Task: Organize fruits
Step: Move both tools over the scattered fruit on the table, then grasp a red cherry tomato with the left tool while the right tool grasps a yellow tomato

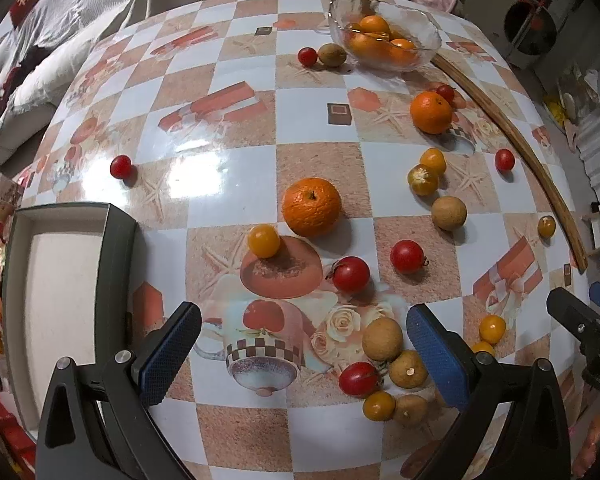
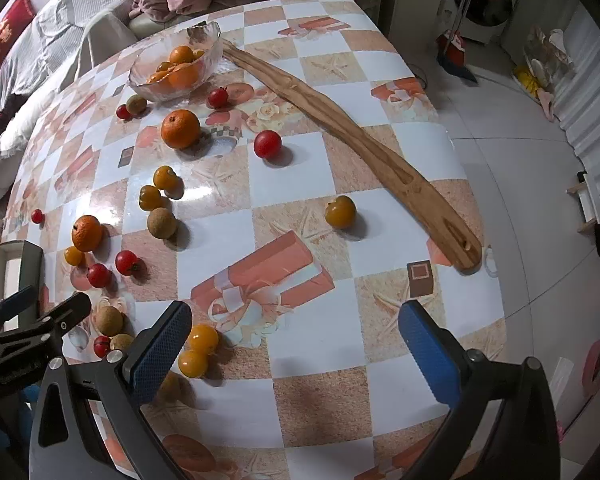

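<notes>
Fruits lie scattered on a checkered tablecloth. A glass bowl at the far side holds several oranges. Two loose oranges lie on the table, with several red tomatoes, yellow tomatoes and brown longans. My left gripper is open and empty, low over the near table, a cluster of small fruits beside its right finger. My right gripper is open and empty; two yellow tomatoes lie by its left finger.
An open shallow box stands at the left table edge. A long curved wooden board lies along the table's right side. Bedding and pink clothes lie beyond the table. The floor drops off to the right.
</notes>
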A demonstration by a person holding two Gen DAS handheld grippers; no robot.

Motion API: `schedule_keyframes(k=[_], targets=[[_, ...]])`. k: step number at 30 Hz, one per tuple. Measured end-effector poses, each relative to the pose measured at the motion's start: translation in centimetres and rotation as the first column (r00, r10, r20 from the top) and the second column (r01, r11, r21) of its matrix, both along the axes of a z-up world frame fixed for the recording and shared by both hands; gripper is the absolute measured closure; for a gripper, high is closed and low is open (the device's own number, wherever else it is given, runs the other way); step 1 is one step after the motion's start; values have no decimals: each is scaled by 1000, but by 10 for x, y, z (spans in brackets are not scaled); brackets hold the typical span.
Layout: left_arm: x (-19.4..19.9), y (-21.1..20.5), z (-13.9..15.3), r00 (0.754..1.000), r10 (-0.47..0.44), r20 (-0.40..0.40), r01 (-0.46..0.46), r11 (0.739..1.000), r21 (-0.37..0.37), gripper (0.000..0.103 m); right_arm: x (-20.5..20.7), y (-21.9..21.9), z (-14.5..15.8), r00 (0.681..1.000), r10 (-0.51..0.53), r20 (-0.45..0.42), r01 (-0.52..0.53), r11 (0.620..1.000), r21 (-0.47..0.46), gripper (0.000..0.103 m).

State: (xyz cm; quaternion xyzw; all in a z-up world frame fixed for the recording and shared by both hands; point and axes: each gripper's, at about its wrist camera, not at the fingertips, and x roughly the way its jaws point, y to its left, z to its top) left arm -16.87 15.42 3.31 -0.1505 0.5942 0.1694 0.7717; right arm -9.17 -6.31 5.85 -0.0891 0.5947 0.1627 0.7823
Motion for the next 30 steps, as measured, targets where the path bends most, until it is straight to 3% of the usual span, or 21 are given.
schedule_keyframes(k=[17, 24, 27, 30], targets=[[6, 6, -8, 1000, 7, 7, -7, 999, 34, 0, 19, -13, -17, 998, -46, -30, 47, 998, 29, 0], [-1, 11, -14, 1000, 14, -8, -14, 999, 48, 0, 31, -16, -29, 997, -57, -50, 59, 997, 46, 8], [0, 10, -16, 1000, 7, -12, -6, 999, 49, 10, 34, -15, -32, 997, -52, -58, 55, 997, 48, 9], [2, 6, -16, 1000, 5, -10, -4, 1000, 29, 10, 35, -16, -33, 997, -50, -56, 52, 997, 49, 11]])
